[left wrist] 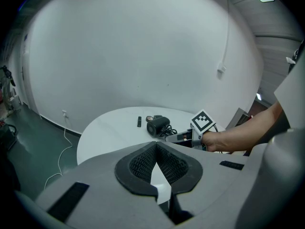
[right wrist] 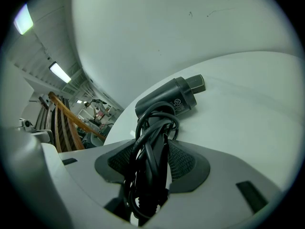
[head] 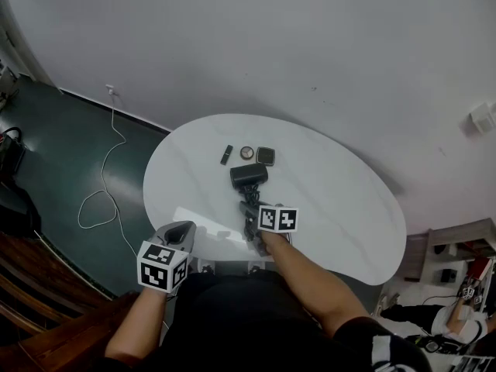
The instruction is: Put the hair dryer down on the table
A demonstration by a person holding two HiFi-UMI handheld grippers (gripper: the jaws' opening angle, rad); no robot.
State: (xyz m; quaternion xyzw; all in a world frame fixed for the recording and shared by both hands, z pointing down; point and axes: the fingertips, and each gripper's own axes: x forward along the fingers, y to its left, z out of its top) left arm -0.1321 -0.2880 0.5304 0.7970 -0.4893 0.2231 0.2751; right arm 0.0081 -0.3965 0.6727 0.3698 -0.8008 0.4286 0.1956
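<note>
A dark green floor (head: 62,146) lies beyond a white oval worktop (head: 349,208), and the person stands at the worktop's near edge with both arms reaching over it. The left tongs (head: 180,231) hang over the near left rim of the worktop; in the left gripper view their ribbed pads (left wrist: 138,163) come together at the tips with nothing between them, only white surface showing below. The right tongs (head: 249,209) point out over the middle of the worktop, and the right gripper view shows their jaws standing wide and clamped on the handle of the black hair dryer (right wrist: 171,99). The dryer's barrel (head: 249,175) points away from the person and lies low on the worktop near its centre, seemingly resting there, with its black cord (right wrist: 147,175) wound in loops round the handle between the pads. Just beyond the barrel sit three small things in a row: a slim dark bar (head: 225,154), a round object (head: 246,153) and a dark square object (head: 266,156). A thin white cable (head: 105,192) trails across the floor to the left.
</note>
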